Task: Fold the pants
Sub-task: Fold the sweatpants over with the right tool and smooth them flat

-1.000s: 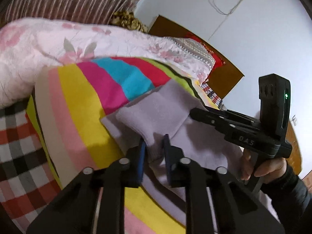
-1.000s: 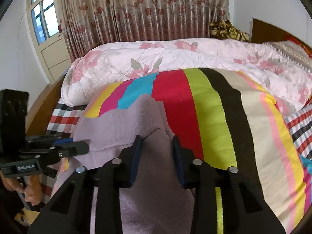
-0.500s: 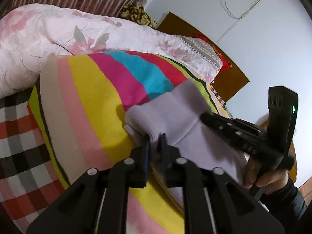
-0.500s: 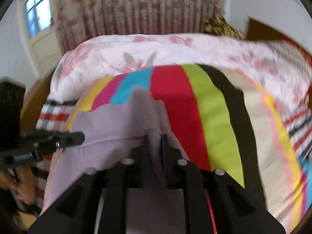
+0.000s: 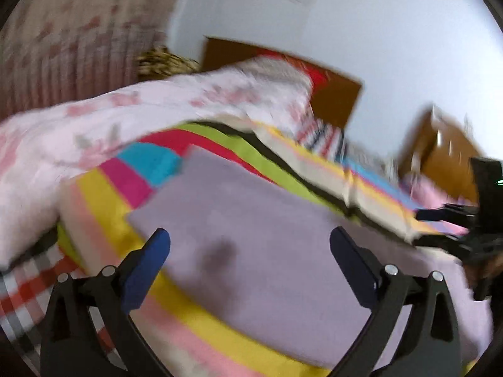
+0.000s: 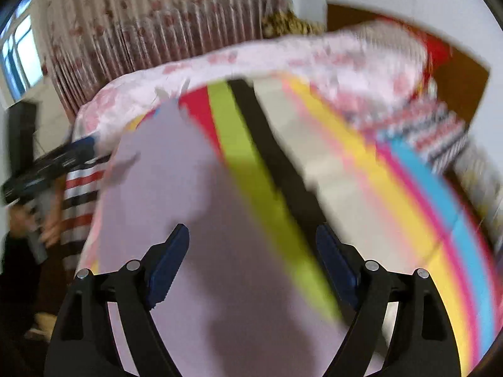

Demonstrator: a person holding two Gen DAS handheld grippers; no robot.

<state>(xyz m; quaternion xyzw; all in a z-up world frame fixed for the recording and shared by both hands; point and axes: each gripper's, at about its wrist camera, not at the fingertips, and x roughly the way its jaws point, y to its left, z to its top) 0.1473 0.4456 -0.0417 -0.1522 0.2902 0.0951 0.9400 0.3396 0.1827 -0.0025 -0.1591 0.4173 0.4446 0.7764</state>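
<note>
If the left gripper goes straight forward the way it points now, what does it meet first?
Most likely the lilac pants, lying flat on the striped blanket. The left gripper points down at them with jaws open and nothing between; blur makes depth unclear.

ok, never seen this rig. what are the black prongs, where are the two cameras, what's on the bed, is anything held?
No robot here: a person holds a two-finger gripper in each hand, with a fisheye camera on each looking along its fingers. The black prongs with blue pads at the bottom of each picture are that camera's own gripper: the left gripper in one view, the right gripper in the other. Each view also catches the other gripper at its edge. On the bed, lilac pants lie flat on a striped blanket, with a floral quilt behind. Both sets of jaws have just been opening; nothing is held. Both pictures are motion-blurred.
</note>
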